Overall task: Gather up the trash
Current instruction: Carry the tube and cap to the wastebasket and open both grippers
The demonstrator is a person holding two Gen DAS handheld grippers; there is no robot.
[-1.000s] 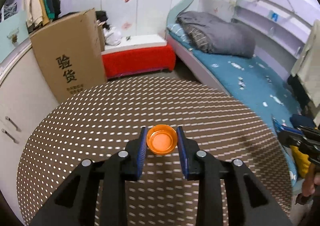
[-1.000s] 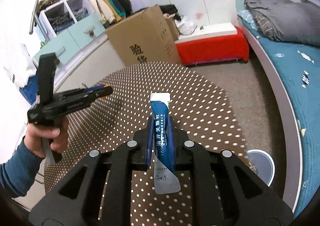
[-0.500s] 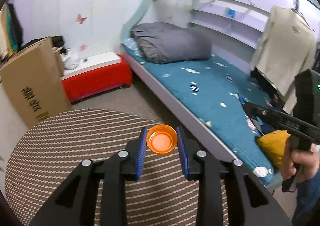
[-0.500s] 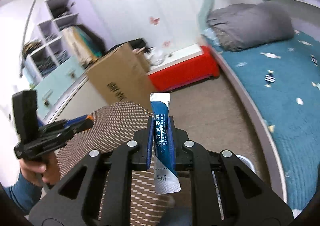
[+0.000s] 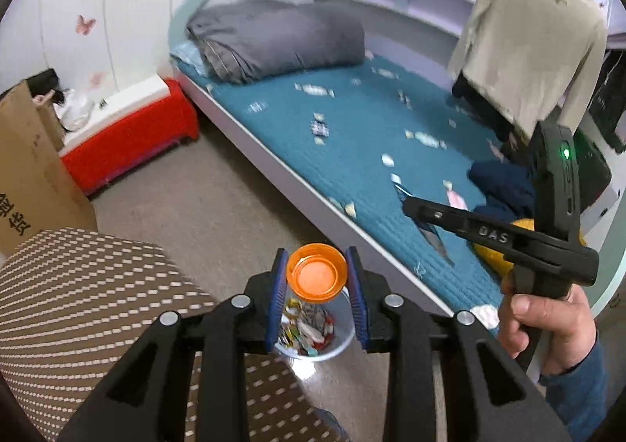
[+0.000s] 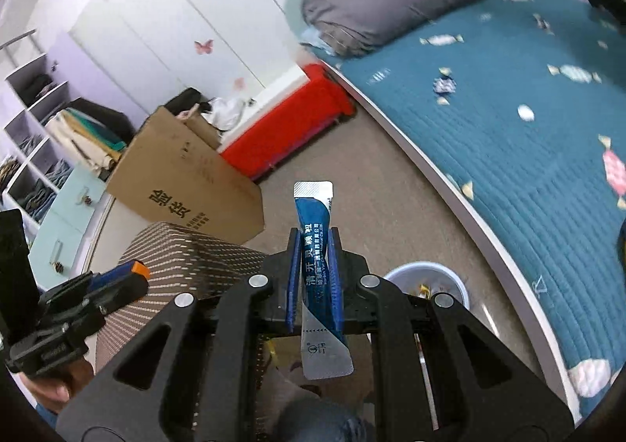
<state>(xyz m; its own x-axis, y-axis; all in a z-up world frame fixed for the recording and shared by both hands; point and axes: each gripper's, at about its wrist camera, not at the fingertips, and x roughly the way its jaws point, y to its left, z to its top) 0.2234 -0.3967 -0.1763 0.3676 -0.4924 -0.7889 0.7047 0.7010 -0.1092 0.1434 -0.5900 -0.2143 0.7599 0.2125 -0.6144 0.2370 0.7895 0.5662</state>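
My left gripper is shut on an orange bottle cap and holds it in the air above a pale trash bin on the floor, which holds several wrappers. My right gripper is shut on a blue and white sachet that stands upright between its jaws. The trash bin lies just right of and below the right gripper. The right gripper also shows in the left wrist view, to the right, over the bed edge. The left gripper also shows in the right wrist view at the lower left.
A round table with a brown dotted cloth is at the lower left. A bed with a teal cover runs along the right. A red bench and a cardboard box stand by the far wall.
Both grippers have swung right, away from the table and toward the floor by the bed. The trash bin has come into view under the left gripper. Both still hold their items.
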